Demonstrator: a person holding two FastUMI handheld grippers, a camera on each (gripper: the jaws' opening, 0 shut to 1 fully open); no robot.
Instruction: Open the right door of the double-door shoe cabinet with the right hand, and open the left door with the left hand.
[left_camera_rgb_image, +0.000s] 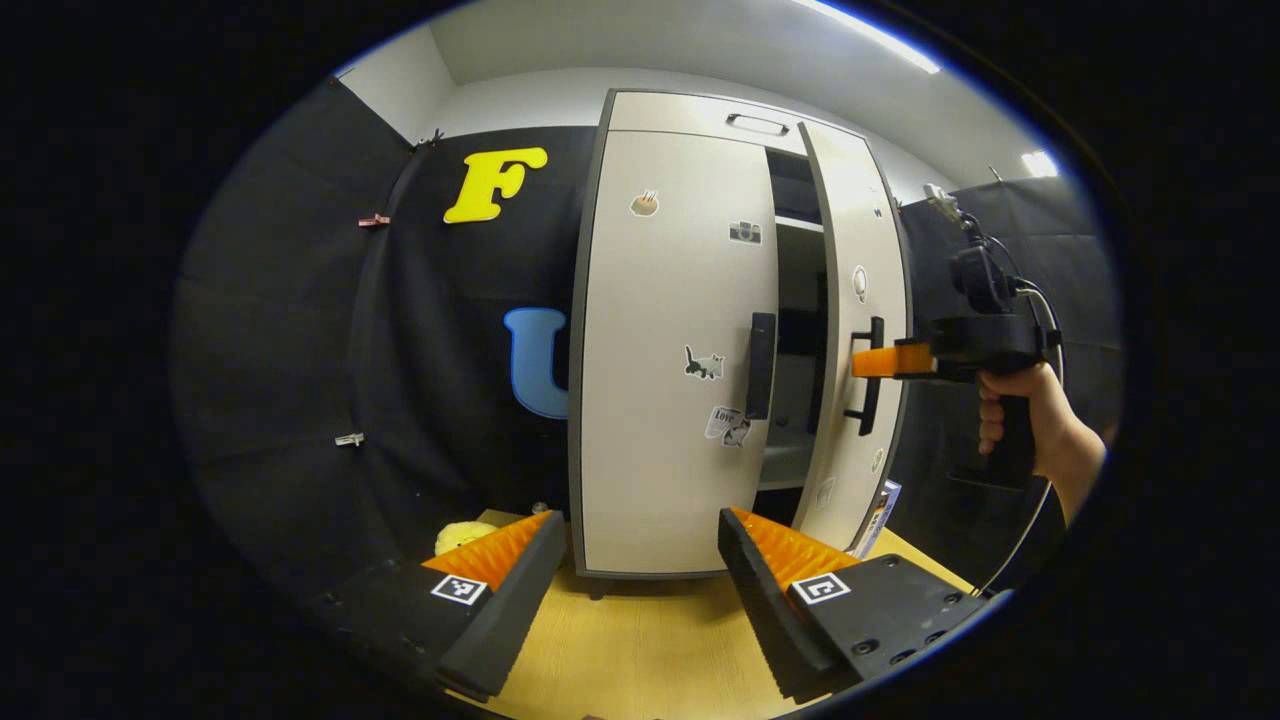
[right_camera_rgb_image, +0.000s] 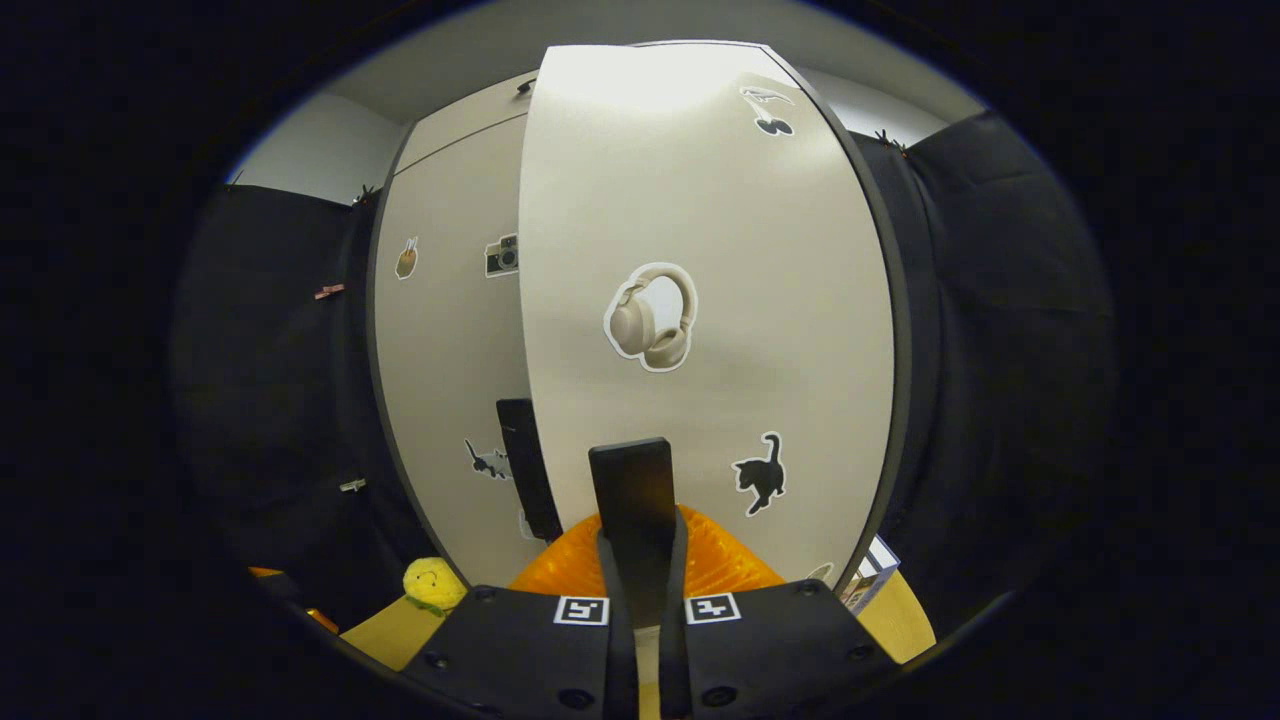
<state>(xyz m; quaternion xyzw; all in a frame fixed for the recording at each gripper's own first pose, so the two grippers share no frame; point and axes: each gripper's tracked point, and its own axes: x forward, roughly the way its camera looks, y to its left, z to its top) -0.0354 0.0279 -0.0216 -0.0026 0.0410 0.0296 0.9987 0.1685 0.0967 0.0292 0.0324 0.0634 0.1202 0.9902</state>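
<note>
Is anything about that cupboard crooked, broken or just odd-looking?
Nothing looks broken. The right door stands ajar, with the right gripper closed on its handle; the left door is shut. That suits opening it.

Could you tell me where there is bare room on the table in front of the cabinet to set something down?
The tabletop is bare in front of the closed left door, between the left tool fingers. It is crowded at the corners: a yellow plush toy left of the cabinet, a small box below the ajar right door, whose handle the right tool grips.
</note>
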